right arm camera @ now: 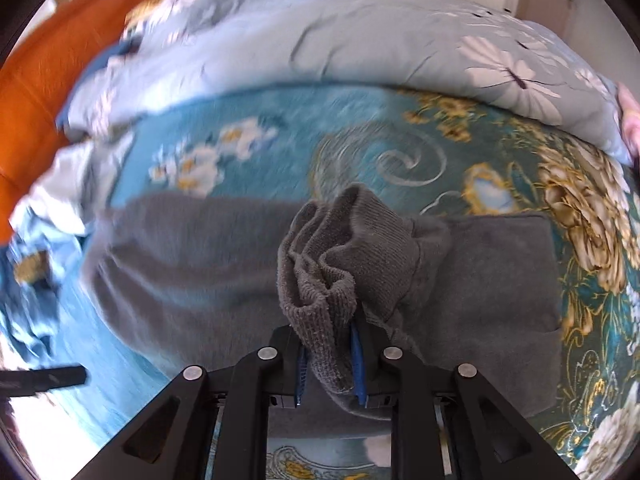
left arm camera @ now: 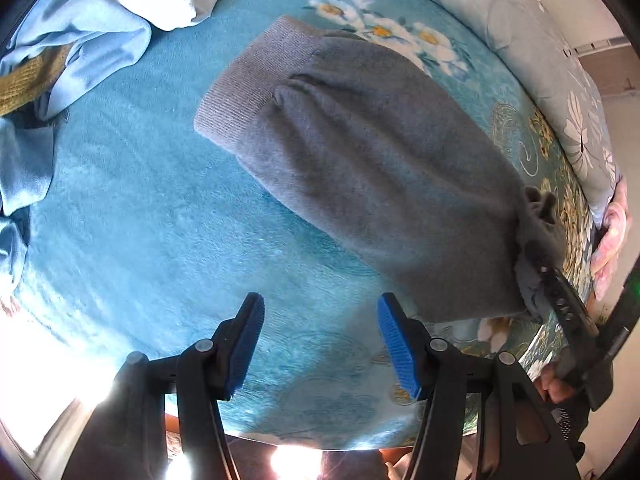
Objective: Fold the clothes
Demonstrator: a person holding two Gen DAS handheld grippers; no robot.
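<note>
While the right gripper [right arm camera: 330,360] is clenched on a bunched ribbed cuff [right arm camera: 320,264] of the grey sweater [left arm camera: 368,184], the left gripper [left arm camera: 320,340] hangs released, its blue pads [left arm camera: 394,344] wide apart over bare blanket. From the left gripper the garment lies ahead and to the right, its long axis running diagonally from the ribbed hem [left arm camera: 248,80] far ahead-left down to the pinched end at the right edge of the view. Its near edge passes just beside the left gripper's right finger, so I judge the left gripper nearer the free body and the hem. Everything rests on a plush teal floral blanket [left arm camera: 140,200] covering a bed; a pale flowered quilt [right arm camera: 360,44] is heaped beyond, light blue clothes [left arm camera: 80,40] lie far left, and an orange headboard [right arm camera: 48,56] shows behind.
</note>
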